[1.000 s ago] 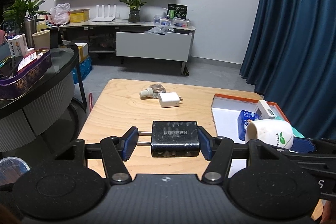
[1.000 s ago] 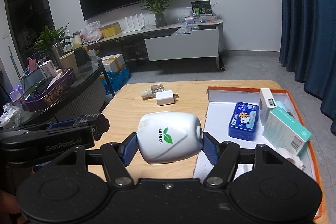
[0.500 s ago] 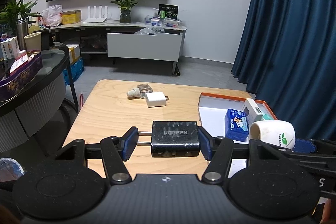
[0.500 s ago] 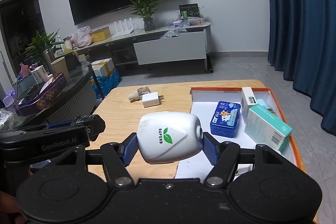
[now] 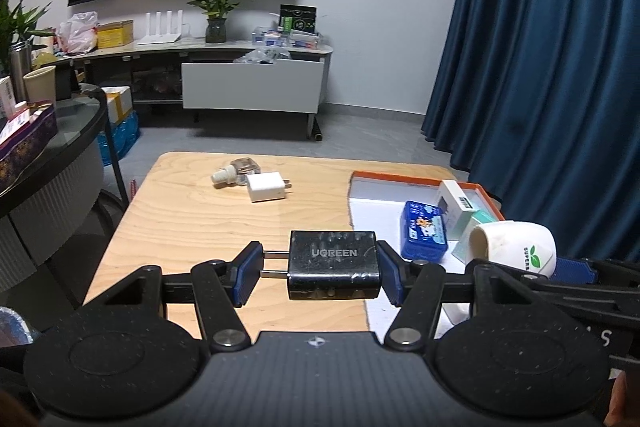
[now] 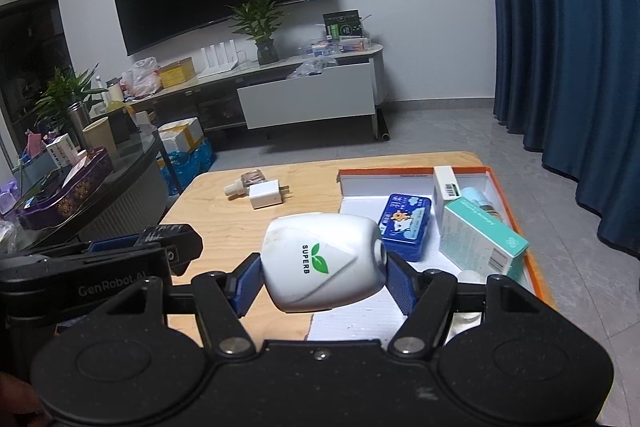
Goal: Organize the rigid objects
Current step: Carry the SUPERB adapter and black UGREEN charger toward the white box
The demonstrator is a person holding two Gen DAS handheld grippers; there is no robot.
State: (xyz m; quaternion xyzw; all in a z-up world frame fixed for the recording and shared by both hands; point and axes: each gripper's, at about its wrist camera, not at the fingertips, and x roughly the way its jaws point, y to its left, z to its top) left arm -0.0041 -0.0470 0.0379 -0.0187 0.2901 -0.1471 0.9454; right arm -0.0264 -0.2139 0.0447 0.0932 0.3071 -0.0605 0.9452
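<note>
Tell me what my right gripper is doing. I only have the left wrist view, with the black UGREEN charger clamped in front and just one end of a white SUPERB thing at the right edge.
Observer: The right gripper is shut on the white SUPERB device, with one blue pad on each end.
Operator: Is there free space in the tray near it?
Observer: Yes. The orange-rimmed tray shows bare white floor on its near side. The blue tin and the teal box sit farther back.
Operator: Is anything behind the teal box?
Observer: A pale blue item that I cannot identify lies there, beside the white barcode box.
</note>
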